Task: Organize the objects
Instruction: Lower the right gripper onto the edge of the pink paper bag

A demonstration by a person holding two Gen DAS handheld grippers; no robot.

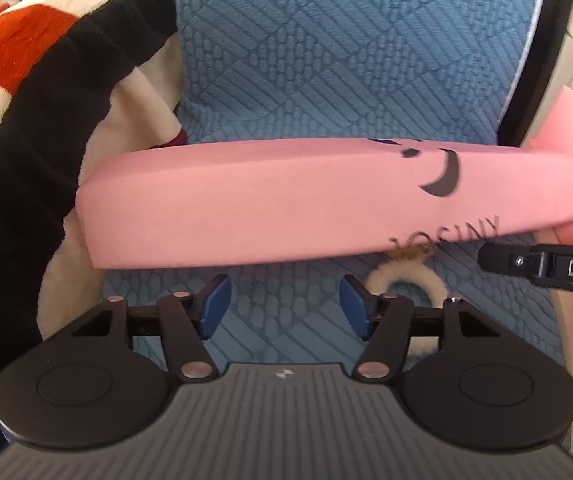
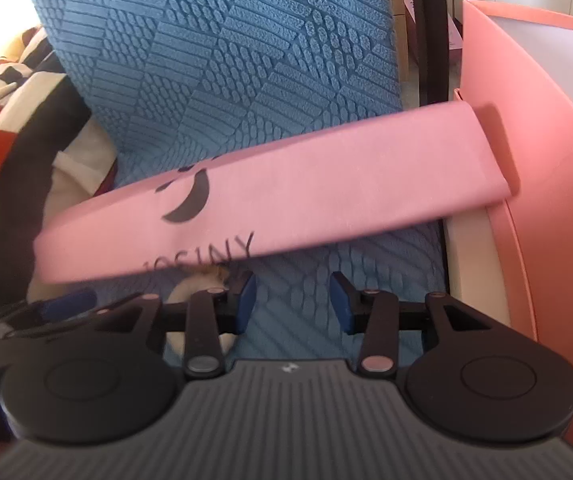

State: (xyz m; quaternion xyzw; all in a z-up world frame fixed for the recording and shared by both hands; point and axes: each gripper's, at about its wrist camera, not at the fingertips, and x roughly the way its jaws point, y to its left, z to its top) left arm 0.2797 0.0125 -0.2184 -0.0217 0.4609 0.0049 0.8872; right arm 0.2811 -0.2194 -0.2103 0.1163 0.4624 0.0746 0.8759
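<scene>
A long pink lid (image 1: 286, 200) with a black smiley face and lettering lies across the blue textured cushion (image 1: 346, 40), just beyond my fingertips. In the right wrist view the lid (image 2: 326, 184) slants up, and its right end meets the wall of a pink box (image 2: 526, 160). A fluffy white ring (image 1: 402, 276) lies on the cushion, partly under the lid's near edge. My left gripper (image 1: 284, 304) is open over bare cushion, nothing between its blue pads. My right gripper (image 2: 292, 304) is open too, narrower, and holds nothing. The ring (image 2: 190, 284) is left of it.
A fleece blanket (image 1: 26, 80) in black, red and cream is heaped on the left. The pink box (image 1: 566, 128) stands along the right side. A dark frame post (image 2: 430, 40) rises behind it. The other gripper's black body (image 1: 546, 268) reaches in from the right.
</scene>
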